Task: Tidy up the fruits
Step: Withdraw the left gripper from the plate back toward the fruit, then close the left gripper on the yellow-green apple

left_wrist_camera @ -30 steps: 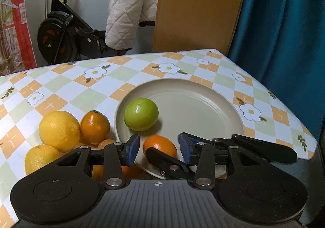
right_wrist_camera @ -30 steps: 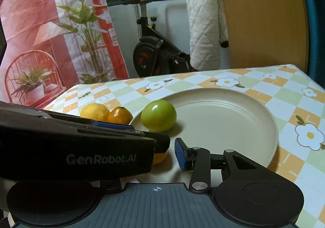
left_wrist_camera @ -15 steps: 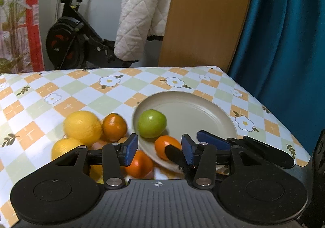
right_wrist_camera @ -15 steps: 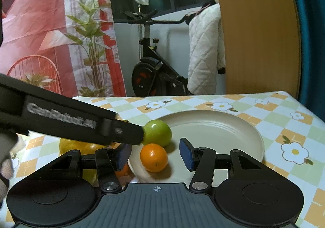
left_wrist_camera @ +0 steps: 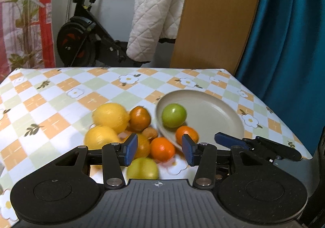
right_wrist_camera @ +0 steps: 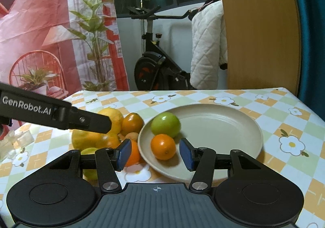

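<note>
The sorting stands between picks, by my reading: a green apple and a small orange sit at the near-left edge of the beige plate, while the other fruit is heaped on the checked tablecloth just left of it — two lemons, a darker orange, a bright orange, a pale green fruit nearest the camera.

The left gripper stands above the heap, angled down, its blue pads parted with nothing pressed between them. The right gripper hangs over the plate's near rim, pads likewise apart, framing the small orange without touching it. Over the last second both sets of jaws opened a little, and both are empty.

The next move probably calls for a descent onto one loose fruit — the bright orange looks nearest the left jaws — squarely enough not to nudge its neighbours rolling.
</note>
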Demonstrator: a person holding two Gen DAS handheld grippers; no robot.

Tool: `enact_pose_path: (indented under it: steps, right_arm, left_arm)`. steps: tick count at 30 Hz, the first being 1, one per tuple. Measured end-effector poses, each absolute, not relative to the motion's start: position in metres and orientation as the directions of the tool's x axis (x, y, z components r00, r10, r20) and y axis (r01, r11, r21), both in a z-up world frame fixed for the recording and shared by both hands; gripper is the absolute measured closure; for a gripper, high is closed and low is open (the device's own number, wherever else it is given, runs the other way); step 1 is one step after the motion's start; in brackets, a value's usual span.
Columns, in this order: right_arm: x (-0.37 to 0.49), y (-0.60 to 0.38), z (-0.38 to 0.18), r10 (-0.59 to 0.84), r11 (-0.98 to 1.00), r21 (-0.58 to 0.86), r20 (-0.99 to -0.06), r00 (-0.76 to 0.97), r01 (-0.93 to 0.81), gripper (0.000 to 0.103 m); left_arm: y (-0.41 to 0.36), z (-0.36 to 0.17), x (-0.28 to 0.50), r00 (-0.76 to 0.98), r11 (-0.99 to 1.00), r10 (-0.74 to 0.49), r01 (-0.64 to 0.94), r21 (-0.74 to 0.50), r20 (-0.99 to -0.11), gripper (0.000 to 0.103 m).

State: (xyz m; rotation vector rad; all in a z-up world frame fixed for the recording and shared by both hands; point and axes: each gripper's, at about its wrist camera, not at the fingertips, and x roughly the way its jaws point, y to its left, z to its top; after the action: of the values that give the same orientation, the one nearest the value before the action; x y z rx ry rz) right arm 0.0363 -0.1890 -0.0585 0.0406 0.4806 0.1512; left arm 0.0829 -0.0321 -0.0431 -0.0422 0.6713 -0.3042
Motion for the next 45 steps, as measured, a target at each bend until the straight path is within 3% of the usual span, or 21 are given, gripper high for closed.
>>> enact_pose_path:
  steps: [17, 34, 45]
  right_arm:
    - [0.016, -0.156, -0.056, 0.188, 0.98, 0.046, -0.522, 0.832, -0.192, 0.054]
    - [0.009, -0.13, -0.063, 0.226, 0.962, 0.005, -0.575, 0.786, -0.273, 0.055]
    - [0.024, -0.13, -0.065, 0.228, 0.96, -0.004, -0.573, 0.787, -0.281, 0.055]
  left_arm:
    - [0.049, -0.051, 0.049, 0.736, 0.968, -0.229, 0.101, -0.23, -0.638, 0.053]
    - [0.035, -0.078, 0.046, 0.659, 0.943, -0.332, 0.204, -0.264, -0.675, 0.053]
    - [0.03, -0.069, 0.067, 0.68, 0.93, -0.355, 0.187, -0.316, -0.642, 0.053]
